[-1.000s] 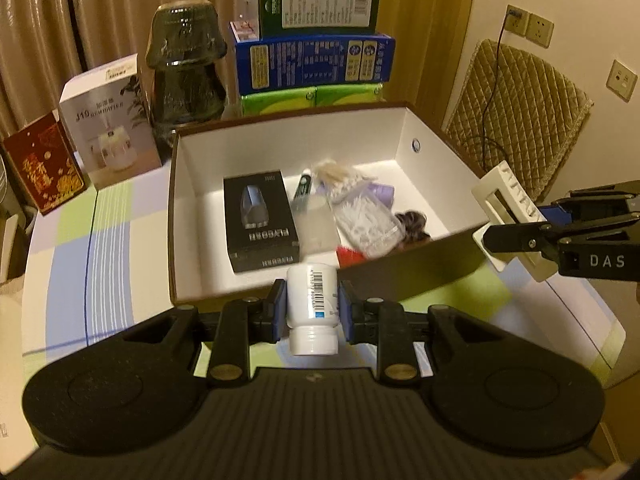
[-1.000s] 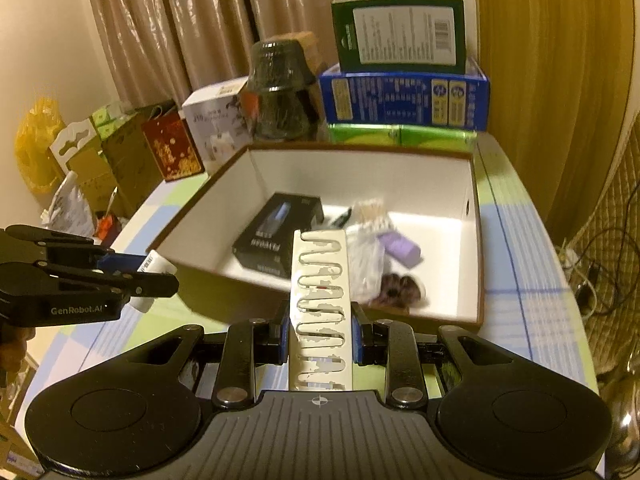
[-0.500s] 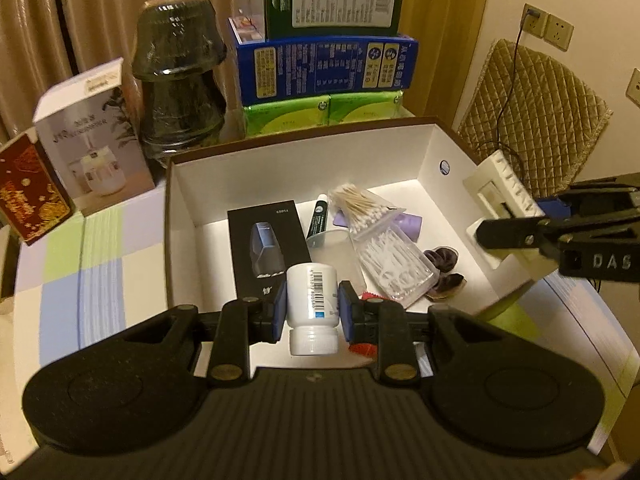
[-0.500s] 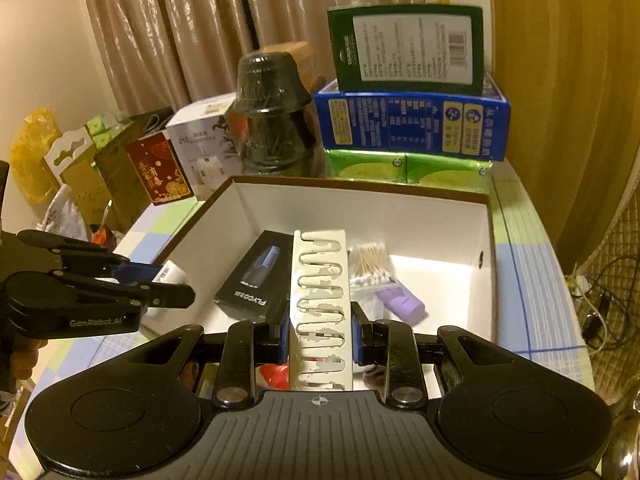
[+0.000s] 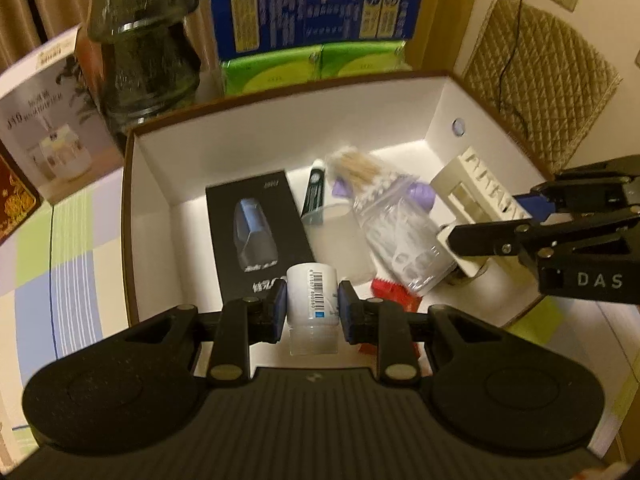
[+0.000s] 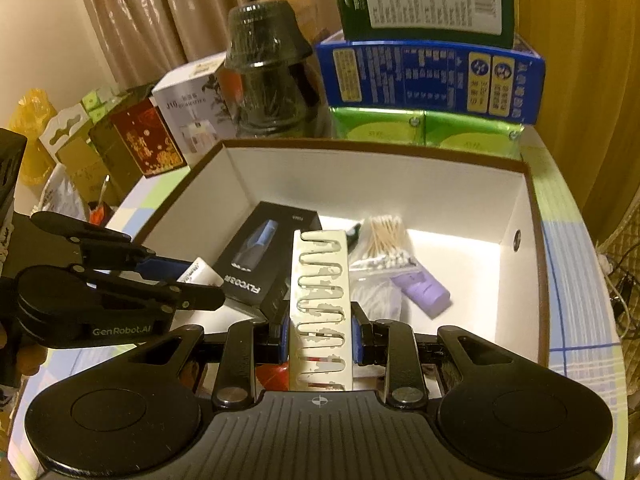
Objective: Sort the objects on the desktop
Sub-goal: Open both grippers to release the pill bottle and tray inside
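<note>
Behind curtains (image 6: 132,20), black box (image 6: 264,260) reads "FLYCO".

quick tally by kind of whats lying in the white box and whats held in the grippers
Lying in the white cardboard box:
boxed shaver, black carton: 1
dark tube: 1
bags of cotton swabs: 2
small purple packet: 1
Held:
white plastic bottle: 1
cream slotted card: 1
Total: 7
</note>
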`<state>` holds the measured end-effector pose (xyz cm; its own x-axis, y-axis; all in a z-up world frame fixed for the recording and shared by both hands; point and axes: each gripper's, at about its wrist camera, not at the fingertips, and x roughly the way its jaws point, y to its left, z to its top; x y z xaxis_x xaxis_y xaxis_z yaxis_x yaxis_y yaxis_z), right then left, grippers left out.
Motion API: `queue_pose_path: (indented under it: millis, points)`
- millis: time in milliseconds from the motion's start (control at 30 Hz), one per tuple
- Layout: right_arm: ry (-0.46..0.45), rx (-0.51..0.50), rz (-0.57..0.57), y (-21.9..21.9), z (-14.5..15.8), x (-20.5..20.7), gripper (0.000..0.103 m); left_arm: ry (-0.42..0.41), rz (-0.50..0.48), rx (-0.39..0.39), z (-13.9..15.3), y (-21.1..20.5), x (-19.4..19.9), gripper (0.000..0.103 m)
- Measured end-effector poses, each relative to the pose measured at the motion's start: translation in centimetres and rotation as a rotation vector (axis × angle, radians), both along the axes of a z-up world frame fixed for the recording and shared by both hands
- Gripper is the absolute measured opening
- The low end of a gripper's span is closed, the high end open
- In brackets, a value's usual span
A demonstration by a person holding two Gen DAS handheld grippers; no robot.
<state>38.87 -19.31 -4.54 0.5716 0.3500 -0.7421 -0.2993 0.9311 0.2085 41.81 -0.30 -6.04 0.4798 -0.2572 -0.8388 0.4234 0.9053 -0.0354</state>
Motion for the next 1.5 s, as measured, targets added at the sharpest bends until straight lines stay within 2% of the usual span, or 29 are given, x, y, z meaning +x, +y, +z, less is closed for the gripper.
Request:
queue_pose_path:
  millis: [267, 633, 1367, 1400, 1433, 1467, 1500]
  points:
    - [0.046, -0.001, 0.029, 0.8, -1.6, 1.0, 0.025, 0.083, 0.025, 0.02, -2.2, 0.6, 1.1, 0.023]
    - [0.082, -0.001, 0.061, 1.7, -2.8, 2.1, 0.025, 0.136, 0.025, 0.036, -3.2, 1.4, 2.3, 0.023]
    - [0.097, 0.011, 0.097, 3.9, -3.6, 2.8, 0.026, 0.124, 0.046, 0.036, -3.2, 1.9, 2.6, 0.03]
    - [0.085, 0.017, 0.091, 3.9, -3.5, 2.8, 0.027, 0.122, 0.044, 0.032, -3.1, 2.0, 2.5, 0.032]
    - [0.073, 0.033, 0.09, 3.9, -3.4, 2.7, 0.035, 0.12, 0.041, 0.029, -3.1, 1.9, 2.5, 0.035]
    - [0.065, 0.047, 0.082, 3.7, -3.3, 2.7, 0.048, 0.115, 0.041, 0.028, -3.0, 1.9, 2.4, 0.035]
    - [0.055, 0.048, 0.066, 3.6, -3.2, 2.6, 0.052, 0.11, 0.04, 0.029, -2.9, 1.9, 2.3, 0.036]
